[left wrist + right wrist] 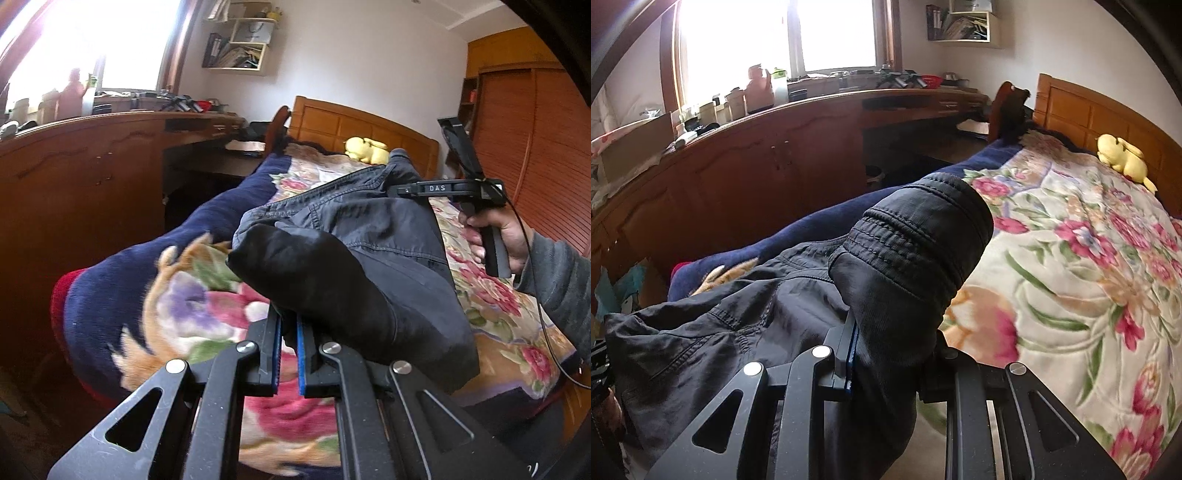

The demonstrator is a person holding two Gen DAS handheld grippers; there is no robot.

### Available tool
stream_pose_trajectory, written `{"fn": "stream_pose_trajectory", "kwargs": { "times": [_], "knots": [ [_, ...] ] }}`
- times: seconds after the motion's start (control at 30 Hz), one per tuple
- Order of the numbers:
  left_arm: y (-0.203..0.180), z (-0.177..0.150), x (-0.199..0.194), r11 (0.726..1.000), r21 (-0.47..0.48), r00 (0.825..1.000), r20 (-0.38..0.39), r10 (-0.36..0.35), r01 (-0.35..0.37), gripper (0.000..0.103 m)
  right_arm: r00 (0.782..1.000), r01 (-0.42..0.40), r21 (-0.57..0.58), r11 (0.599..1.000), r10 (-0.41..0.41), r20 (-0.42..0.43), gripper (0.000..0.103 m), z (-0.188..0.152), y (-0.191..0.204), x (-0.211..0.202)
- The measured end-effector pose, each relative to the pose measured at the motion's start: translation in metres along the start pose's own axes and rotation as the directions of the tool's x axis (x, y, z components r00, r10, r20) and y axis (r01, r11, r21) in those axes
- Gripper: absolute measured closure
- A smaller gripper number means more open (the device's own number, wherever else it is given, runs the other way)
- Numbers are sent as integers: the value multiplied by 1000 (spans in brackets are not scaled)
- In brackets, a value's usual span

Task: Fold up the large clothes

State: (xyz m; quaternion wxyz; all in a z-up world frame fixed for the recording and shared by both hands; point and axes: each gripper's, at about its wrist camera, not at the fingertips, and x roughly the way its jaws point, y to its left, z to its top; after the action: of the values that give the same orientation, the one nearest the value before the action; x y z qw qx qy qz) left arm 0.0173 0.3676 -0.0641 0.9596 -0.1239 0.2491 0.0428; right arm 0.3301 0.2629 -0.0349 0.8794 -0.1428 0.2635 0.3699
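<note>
A large dark grey garment [369,229] with stitched seams hangs stretched between my two grippers above the bed. In the left wrist view my left gripper [290,323] is shut on one bunched end of it, the blue pads [300,350] nearly together. Farther back on the right, a hand [506,232] holds my right gripper [397,190], which pinches the garment's far end. In the right wrist view my right gripper [886,332] is shut on a thick fold of the garment [916,236]. One blue pad [852,343] shows; the other finger is hidden under the cloth.
A floral blanket [1071,258] with a navy border covers the bed. A yellow plush toy [1123,158] lies by the wooden headboard [354,125]. A long wooden cabinet and desk [757,147] with clutter stand to the left under the window, and a wardrobe [517,122] is at the right.
</note>
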Motion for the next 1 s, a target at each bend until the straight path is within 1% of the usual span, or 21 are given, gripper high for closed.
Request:
{"fn": "stream_pose_trajectory", "kwargs": {
  "times": [0.07, 0.23, 0.33, 0.43, 0.53, 0.6, 0.67, 0.73, 0.77, 0.83, 0.93, 1.0],
  "knots": [
    [12, 2, -4, 1000, -6, 1000, 7, 15, -15, 96, 1000, -10, -6, 1000, 10, 1, 80, 4, 4, 7],
    [44, 7, -19, 996, -16, 996, 28, 83, -83, 96, 999, -50, -24, 998, 50, 7, 80, 17, 20, 28],
    [68, 9, -28, 990, -28, 989, 39, 143, -142, 96, 996, -82, -34, 996, 82, 14, 80, 23, 31, 40],
    [95, 6, -31, 978, -48, 978, 33, 204, -202, 96, 994, -111, -34, 993, 112, 10, 79, 23, 39, 54],
    [116, -5, -27, 969, -72, 971, -5, 237, -237, 96, 992, -127, -25, 992, 127, -21, 78, 18, 42, 74],
    [122, -13, -25, 968, -91, 972, -20, 232, -233, 96, 993, -97, -38, 995, 95, -68, 76, 11, 41, 90],
    [124, -18, -24, 966, -101, 972, -33, 235, -237, 96, 992, -82, -47, 996, 77, -96, 75, 3, 31, 101],
    [126, -20, -23, 966, -114, 973, -47, 227, -231, 96, 988, -95, -34, 995, 90, -124, 67, -2, 14, 108],
    [127, -20, -23, 965, -125, 973, -52, 226, -231, 96, 985, -98, -19, 995, 94, -145, 65, -5, 4, 111],
    [129, -19, -24, 965, -131, 973, -62, 221, -227, 96, 983, -84, -11, 996, 81, -162, 57, -9, -13, 110],
    [127, -15, -31, 969, -122, 976, -69, 209, -216, 96, 988, -42, -62, 997, 33, -151, 47, -9, -29, 100],
    [126, -13, -37, 972, -104, 976, -72, 204, -210, 95, 994, 8, -114, 993, -20, -106, 44, -4, -32, 88]
  ]
}}
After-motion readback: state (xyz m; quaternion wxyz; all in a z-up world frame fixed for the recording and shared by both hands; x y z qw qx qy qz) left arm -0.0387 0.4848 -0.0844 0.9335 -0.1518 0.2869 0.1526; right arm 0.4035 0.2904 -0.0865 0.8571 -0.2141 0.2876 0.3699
